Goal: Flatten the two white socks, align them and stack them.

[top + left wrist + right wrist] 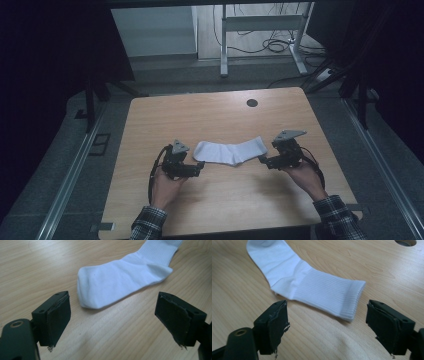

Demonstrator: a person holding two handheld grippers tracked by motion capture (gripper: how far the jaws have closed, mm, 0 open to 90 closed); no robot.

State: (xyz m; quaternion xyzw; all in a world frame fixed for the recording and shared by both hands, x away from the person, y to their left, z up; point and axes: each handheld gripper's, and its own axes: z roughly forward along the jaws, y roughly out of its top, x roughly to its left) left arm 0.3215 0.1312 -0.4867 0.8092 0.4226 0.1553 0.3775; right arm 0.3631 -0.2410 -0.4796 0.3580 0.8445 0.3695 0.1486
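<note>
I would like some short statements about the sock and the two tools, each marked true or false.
1. A white sock lies flat on the wooden table. True.
2. The left tool is shut on the toe of the sock. False: its jaws stand wide open, short of the toe.
3. The right tool faces the ribbed cuff end. True.
4. The sock is folded in half. False: it lies stretched out, bent only at the heel.
5. A round hole is in the table beyond the sock. True.

plaid sleeves [148,222]; black hand-held gripper [199,167], grey triangular plate [180,146].
</note>
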